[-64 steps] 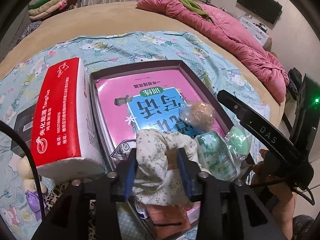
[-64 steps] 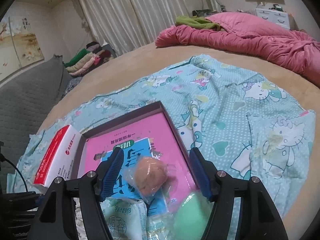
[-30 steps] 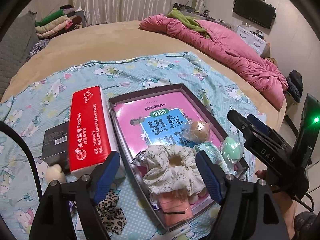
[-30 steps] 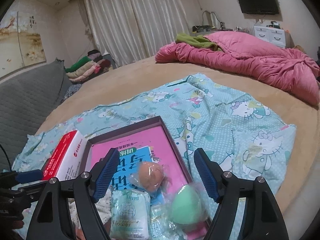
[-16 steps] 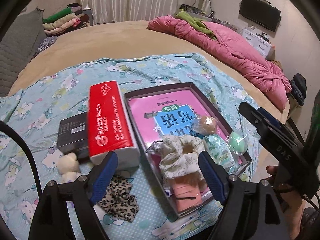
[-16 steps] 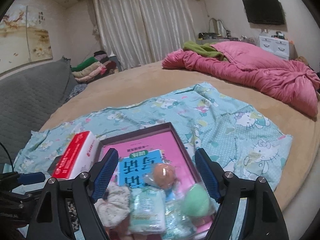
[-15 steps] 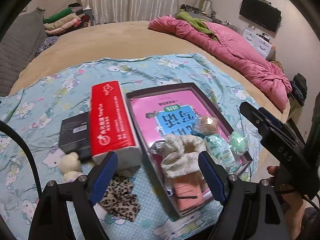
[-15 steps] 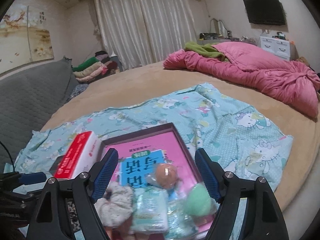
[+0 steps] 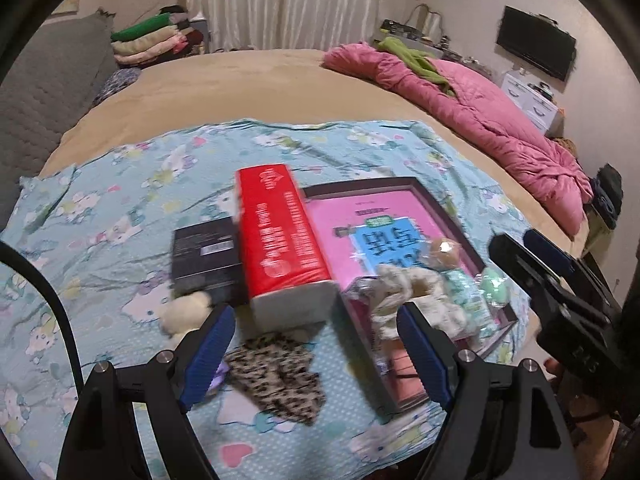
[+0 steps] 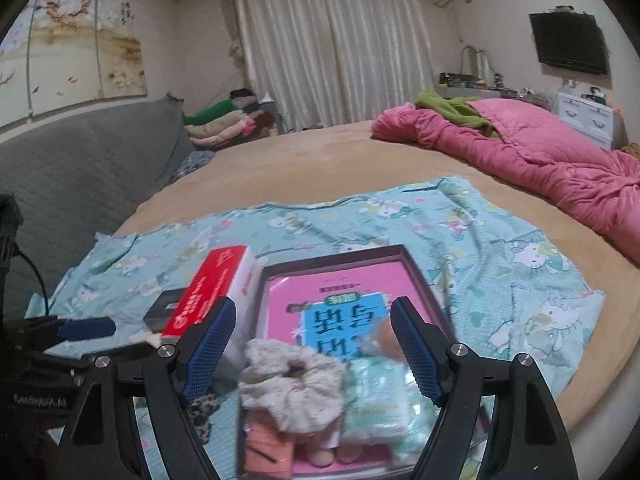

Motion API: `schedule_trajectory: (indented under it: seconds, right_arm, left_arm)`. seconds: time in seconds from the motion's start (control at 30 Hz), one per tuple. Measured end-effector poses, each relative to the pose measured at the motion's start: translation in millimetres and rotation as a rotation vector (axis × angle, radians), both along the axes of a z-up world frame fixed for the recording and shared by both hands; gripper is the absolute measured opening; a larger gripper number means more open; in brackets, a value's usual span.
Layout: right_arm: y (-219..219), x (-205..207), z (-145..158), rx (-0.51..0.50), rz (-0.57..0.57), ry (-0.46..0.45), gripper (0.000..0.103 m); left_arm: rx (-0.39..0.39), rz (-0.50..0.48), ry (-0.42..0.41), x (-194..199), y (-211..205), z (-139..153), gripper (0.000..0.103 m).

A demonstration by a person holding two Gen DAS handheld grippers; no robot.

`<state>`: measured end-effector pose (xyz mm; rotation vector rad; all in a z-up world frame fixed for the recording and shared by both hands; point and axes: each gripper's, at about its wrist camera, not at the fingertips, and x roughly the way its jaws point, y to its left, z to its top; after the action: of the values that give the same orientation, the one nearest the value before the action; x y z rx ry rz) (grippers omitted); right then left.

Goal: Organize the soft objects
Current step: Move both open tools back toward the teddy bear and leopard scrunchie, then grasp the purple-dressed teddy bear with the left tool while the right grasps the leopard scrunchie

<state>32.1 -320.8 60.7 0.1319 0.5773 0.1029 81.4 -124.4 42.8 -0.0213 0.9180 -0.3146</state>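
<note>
A dark shallow tray (image 9: 452, 216) (image 10: 416, 264) with a pink book lies on a cartoon-print sheet. In it sit a cream floral scrunchie (image 9: 404, 284) (image 10: 292, 376), a tan ball in plastic (image 9: 442, 252), a pale green packet (image 10: 376, 396) and a mint green sponge (image 9: 492, 284). A leopard-print scrunchie (image 9: 276, 372) lies on the sheet near a small cream plush toy (image 9: 184, 312). My left gripper (image 9: 316, 356) is open above the leopard scrunchie, holding nothing. My right gripper (image 10: 312, 352) is open above the tray's near end, also empty.
A red tissue pack (image 9: 280, 240) lies left of the tray, with a black box (image 9: 208, 252) beside it. A pink quilt (image 10: 540, 160) lies at the back right of the round bed. Folded clothes (image 10: 224, 120) are stacked at the back. The bed edge is close on the right.
Both grippers have pulled back and up from the tray. The left view has shifted left, bringing the leopard scrunchie and plush toy between its fingers. The cream scrunchie stays in the tray.
</note>
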Motion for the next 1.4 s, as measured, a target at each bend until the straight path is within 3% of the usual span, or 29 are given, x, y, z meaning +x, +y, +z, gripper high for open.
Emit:
schedule_trajectory:
  seconds: [0.47,0.93,1.07,1.23,1.4]
  right_arm:
    - [116,3,-43,-0.109,0.319,0.147,0.081]
    - [172,23,-114,-0.25,0.452,0.304,0.081]
    - [185,29,-130,-0.337,0.459,0.321,0.081]
    - [188,40,-144,-0.334,0.448,0.357,0.081]
    - [184,51,-155,-0.302,0.449,0.398,0.045]
  left_arm:
    - [-0.039,0.218,0.11,21,107,-45,0.083]
    - [-0.097,0.246,0.262,42,127,-107,0.083]
    - [-0.114,0.238,0.285,48,126,-116,0.083]
    - [-0.121,0.225,0.294,54,123,-122,0.083]
    - [-0.125,0.214,0.307,60,117,-126,0.083]
